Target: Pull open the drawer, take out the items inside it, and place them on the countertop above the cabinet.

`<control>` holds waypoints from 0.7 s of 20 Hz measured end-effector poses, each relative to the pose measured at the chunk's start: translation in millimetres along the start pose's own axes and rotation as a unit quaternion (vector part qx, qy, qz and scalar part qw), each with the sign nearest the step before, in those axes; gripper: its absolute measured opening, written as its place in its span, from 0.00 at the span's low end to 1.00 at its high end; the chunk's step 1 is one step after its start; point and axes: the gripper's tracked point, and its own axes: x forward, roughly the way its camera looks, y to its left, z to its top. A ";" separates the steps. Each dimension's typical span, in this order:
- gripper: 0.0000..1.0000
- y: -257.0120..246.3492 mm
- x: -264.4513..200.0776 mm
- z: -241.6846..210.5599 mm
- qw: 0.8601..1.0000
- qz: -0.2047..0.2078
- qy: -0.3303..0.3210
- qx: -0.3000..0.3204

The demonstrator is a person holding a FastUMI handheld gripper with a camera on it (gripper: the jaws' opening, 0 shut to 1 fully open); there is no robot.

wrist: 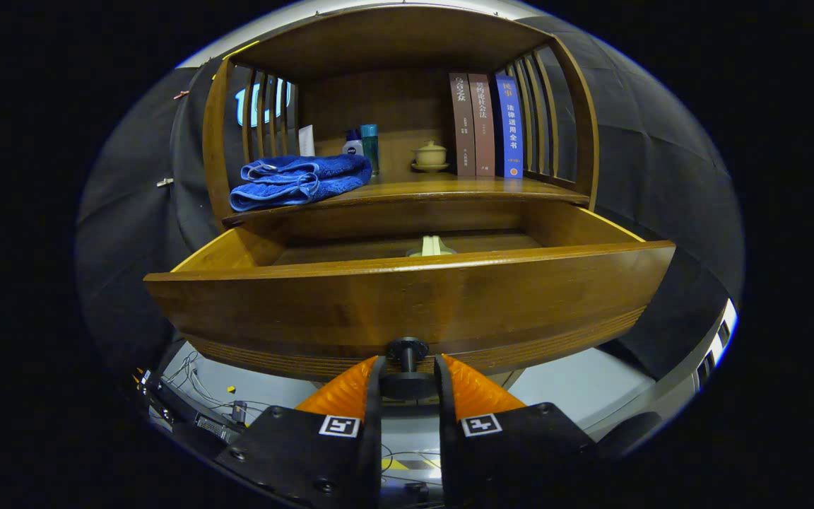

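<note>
A wooden drawer point(407, 297) stands pulled out from the cabinet toward me. Its dark round knob point(407, 364) sits between my two fingers, and my gripper point(408, 375) is shut on it. Over the drawer's front edge the top of a pale cream item point(432, 246) shows inside, near the middle; the rest of it is hidden by the drawer front. Above the drawer runs the wooden countertop point(449, 188) of the cabinet.
On the countertop lie a folded blue towel point(299, 181), small bottles point(363, 145), a lidded cream cup on a saucer point(430, 155) and three upright books point(486, 126). Slatted wooden sides close the shelf left and right. Cables and boxes point(202, 406) lie on the floor below.
</note>
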 end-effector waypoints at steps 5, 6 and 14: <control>0.37 -1.7 -20.6 -19.6 1.000 0.003 0.024 0.009; 0.37 -2.3 -22.0 -18.0 1.000 0.004 0.021 0.013; 0.80 -4.3 -37.0 -32.1 0.998 0.014 0.045 0.031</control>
